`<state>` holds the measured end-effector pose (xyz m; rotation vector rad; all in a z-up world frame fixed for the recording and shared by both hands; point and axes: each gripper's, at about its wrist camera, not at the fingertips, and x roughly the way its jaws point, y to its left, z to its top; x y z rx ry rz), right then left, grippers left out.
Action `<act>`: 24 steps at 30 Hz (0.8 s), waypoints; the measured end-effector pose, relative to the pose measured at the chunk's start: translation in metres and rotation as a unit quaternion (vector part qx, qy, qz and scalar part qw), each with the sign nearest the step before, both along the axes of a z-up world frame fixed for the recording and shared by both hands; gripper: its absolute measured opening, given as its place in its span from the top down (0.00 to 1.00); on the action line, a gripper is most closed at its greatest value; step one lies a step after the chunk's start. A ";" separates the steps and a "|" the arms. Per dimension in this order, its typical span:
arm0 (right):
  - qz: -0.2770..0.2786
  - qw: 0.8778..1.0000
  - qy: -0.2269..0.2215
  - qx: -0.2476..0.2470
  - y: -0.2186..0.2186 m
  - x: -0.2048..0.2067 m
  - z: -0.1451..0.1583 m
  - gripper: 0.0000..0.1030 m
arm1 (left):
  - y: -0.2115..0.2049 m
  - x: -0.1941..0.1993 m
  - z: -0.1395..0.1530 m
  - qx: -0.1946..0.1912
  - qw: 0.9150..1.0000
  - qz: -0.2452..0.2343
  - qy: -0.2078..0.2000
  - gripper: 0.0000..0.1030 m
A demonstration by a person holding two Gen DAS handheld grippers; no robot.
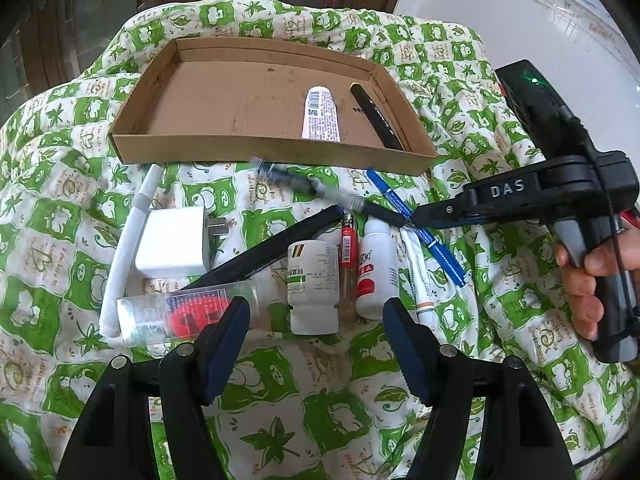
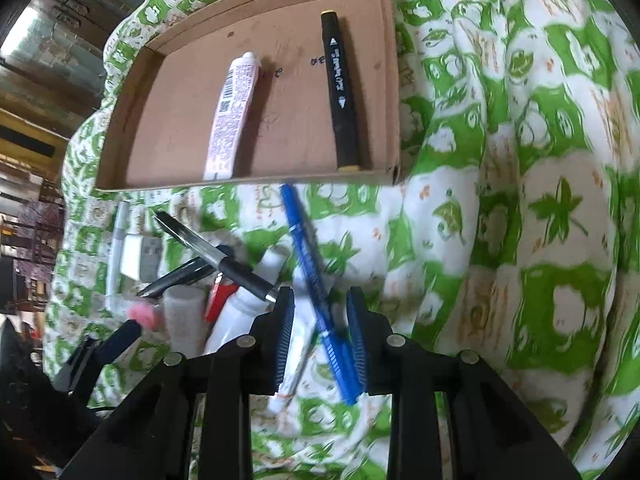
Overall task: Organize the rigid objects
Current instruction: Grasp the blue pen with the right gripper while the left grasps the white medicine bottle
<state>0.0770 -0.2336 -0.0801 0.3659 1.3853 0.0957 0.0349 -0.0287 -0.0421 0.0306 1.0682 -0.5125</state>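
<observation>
While our right hand-held gripper [image 2: 320, 340] narrows its ribbed blue pads around the slim blue pen [image 2: 316, 292], not visibly pressing it, our left hand-held gripper [image 1: 316, 344] gapes before a white plastic bottle [image 1: 313, 286]; beyond, a shallow cardboard tray [image 2: 120, 152] holds a matte black marker [image 2: 340, 92] on the quilted cloth [image 2: 520, 160].

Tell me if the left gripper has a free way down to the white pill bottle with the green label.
Probably yes. The left gripper stands open right before the white pill bottle with the green label, nothing above it. The red marker lies tight against one side, so a finger may nudge it.
</observation>
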 end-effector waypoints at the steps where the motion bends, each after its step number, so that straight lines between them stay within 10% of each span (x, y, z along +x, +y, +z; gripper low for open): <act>1: 0.002 1.000 0.003 -0.004 0.001 0.001 -0.003 0.77 | 0.000 0.000 0.000 0.000 1.000 0.000 0.000 0.30; 24: -0.021 0.998 0.054 -0.009 -0.001 -0.012 -0.020 0.91 | -0.016 0.029 -0.029 0.019 0.999 0.028 0.034 0.66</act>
